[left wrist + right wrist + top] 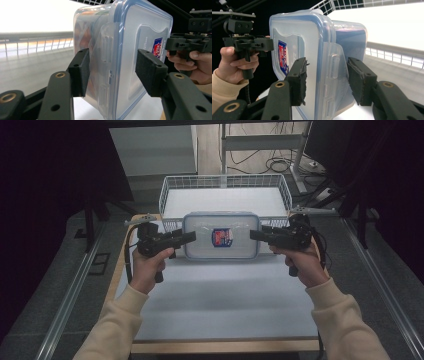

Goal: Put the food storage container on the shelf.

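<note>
Hanging in the air between the two grippers, a clear plastic box [221, 236] with a blue-rimmed lid is held up over the white table [220, 295], just in front of the wire basket [226, 182]. It's gripped at both short ends. The left gripper [189, 237] is clamped on the left end, and in the left gripper view its pads [84, 71] are seen squeezing either side of the lid's side latch [107, 51]. The right gripper [256, 235] is closed on the opposite end the same way, with its pads [300, 80] pressed on each side of that end's latch [334, 65], so the box is pinched from both sides at once. A red and blue sticker [222, 237] is stuck in the middle of the lid, which faces up toward the high camera. Something orange-brown can be made out through the box wall in the left gripper view, but what it is can't be told. Cream sleeves [120, 320] are worn on both forearms.
</note>
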### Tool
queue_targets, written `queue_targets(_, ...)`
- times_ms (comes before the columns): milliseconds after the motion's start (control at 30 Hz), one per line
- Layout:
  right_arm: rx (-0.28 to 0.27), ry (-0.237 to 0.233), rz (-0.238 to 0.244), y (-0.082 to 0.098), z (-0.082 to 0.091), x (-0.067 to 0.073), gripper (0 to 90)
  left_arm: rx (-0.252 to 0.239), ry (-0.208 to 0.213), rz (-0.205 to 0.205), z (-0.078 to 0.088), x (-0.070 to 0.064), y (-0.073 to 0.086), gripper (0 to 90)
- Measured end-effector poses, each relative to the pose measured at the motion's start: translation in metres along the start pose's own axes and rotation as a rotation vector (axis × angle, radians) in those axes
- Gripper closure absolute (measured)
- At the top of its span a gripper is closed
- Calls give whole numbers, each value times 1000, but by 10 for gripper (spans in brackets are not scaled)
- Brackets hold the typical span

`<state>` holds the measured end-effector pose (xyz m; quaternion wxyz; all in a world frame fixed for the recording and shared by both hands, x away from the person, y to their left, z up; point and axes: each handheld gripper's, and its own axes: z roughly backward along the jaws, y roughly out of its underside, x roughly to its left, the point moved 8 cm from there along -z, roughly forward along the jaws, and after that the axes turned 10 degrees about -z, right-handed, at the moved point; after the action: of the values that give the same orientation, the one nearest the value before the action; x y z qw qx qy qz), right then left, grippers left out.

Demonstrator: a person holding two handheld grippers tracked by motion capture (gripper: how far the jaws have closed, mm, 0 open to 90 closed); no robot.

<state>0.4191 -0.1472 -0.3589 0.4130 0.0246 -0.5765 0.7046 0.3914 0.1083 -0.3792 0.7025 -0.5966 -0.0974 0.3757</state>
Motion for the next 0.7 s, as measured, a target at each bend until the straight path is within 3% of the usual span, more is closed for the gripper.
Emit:
queue_targets(500, -19, 4, -5, -51, -10, -13, 505, 6, -26, -28, -18, 21, -55, 462)
queue_targets(700, -4, 1, -39, -74, -21, -25, 499, 23, -47, -7, -28, 33, -72, 461)
